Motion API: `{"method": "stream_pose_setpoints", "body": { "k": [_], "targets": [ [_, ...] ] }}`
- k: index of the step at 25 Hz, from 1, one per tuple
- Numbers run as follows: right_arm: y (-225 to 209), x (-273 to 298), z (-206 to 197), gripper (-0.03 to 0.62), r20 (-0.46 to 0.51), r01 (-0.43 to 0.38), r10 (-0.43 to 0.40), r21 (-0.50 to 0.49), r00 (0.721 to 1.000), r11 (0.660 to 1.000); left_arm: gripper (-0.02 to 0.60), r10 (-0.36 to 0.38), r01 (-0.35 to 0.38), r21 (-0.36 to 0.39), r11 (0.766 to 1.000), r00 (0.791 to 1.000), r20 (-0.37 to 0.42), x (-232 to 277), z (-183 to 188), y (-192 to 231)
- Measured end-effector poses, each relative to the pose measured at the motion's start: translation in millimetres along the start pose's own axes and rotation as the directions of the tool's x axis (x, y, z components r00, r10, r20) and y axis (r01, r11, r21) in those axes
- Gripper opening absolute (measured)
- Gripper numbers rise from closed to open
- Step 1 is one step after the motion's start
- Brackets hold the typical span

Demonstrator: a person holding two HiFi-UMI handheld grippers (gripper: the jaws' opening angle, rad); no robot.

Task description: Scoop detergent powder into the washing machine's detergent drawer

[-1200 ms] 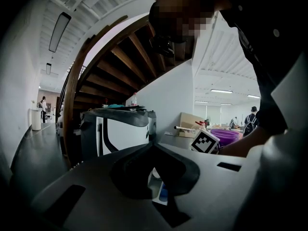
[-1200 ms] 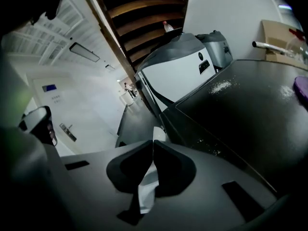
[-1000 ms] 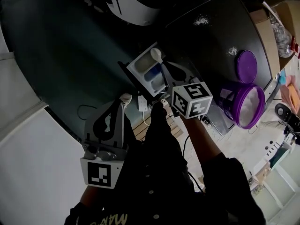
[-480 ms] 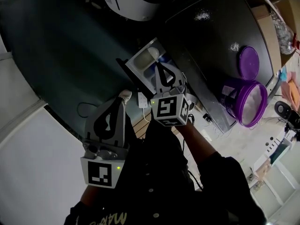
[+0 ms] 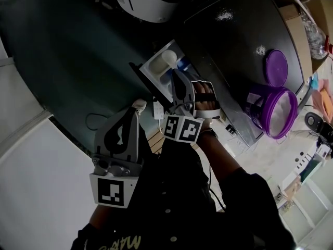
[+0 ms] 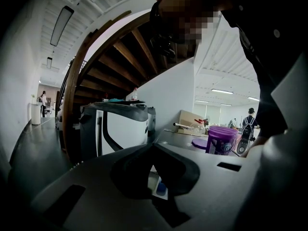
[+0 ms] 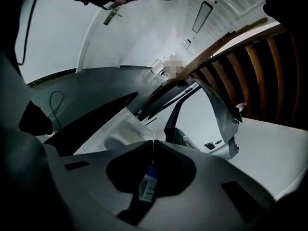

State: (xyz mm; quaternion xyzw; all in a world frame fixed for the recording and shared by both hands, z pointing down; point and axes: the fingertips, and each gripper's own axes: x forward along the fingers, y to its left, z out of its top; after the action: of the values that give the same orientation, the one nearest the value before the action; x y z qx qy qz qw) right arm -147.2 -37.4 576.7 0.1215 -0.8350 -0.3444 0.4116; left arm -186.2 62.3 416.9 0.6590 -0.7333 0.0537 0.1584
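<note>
The washing machine (image 5: 234, 40) fills the far right, with powder already spilled (image 5: 225, 16) on its dark top, so neatness matters. Its detergent drawer (image 5: 156, 69) stands pulled out toward me. The purple detergent tub (image 5: 273, 111) sits open at the machine's right edge, well apart from the drawer.

My right claw (image 5: 177, 79) is clamped tight on what I take to be the thin handle of the white scoop (image 5: 169, 58), whose bowl hangs over the drawer's far compartment. I judge this is the tipping step. I should roll my wrist slowly and keep the bowl low inside the walls, left of the blue insert (image 5: 182, 64). My grip must not loosen.

My left claw (image 5: 136, 111) is closed on nothing, parked near left of the drawer; best left there.
</note>
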Motion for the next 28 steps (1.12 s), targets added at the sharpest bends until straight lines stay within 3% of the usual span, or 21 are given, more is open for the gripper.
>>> {"method": "stream_pose_setpoints", "body": {
  "k": [5, 7, 9, 11, 15, 17, 21, 23, 28],
  "targets": [
    [-3.2, -0.5, -0.9, 0.032, -0.002, -0.011, 0.011, 0.037, 1.000, 0.999, 0.015, -0.003, 0.003, -0.002, 1.000, 1.000, 0.006, -1.4, 2.0, -1.1],
    [-6.9, -2.9, 0.4, 0.032, 0.015, -0.039, 0.038, 0.128, 0.999, 0.991, 0.015, -0.003, 0.003, 0.000, 1.000, 1.000, 0.006, -1.8, 2.7, -1.8],
    [-12.9, -7.6, 2.7, 0.032, 0.048, -0.088, 0.077, 0.280, 0.996, 0.956, 0.015, -0.002, 0.002, -0.002, 1.000, 1.000, 0.011, -1.6, 5.0, -2.1],
    [-20.9, -12.7, 4.2, 0.032, 0.089, -0.149, 0.122, 0.463, 0.989, 0.874, 0.015, 0.001, -0.001, -0.006, 1.000, 1.000, 0.018, -1.7, 8.3, -1.6],
    [-39.4, -21.8, 10.1, 0.032, 0.174, -0.246, 0.174, 0.716, 0.969, 0.654, 0.015, 0.002, -0.002, -0.002, 1.000, 0.999, 0.033, -2.2, 17.0, -2.3],
    [-44.4, -25.5, 10.9, 0.032, 0.211, -0.277, 0.182, 0.784, 0.960, 0.556, 0.015, -0.003, 0.003, 0.006, 1.000, 0.999, 0.044, -1.9, 22.6, -4.0],
    [-59.4, -41.4, 13.1, 0.032, 0.268, -0.317, 0.172, 0.844, 0.948, 0.432, 0.015, -0.014, 0.014, 0.008, 1.000, 0.998, 0.064, -1.6, 34.8, -10.7],
    [-71.4, -53.7, 15.6, 0.032, 0.289, -0.329, 0.156, 0.852, 0.944, 0.408, 0.015, -0.019, 0.019, 0.007, 1.000, 0.997, 0.072, -1.6, 41.2, -14.6],
    [-115.0, -95.3, 24.8, 0.032, 0.325, -0.320, 0.065, 0.841, 0.943, 0.437, 0.015, -0.045, 0.040, 0.050, 0.998, 0.992, 0.117, 1.4, 69.7, -23.3]
  ]
}}
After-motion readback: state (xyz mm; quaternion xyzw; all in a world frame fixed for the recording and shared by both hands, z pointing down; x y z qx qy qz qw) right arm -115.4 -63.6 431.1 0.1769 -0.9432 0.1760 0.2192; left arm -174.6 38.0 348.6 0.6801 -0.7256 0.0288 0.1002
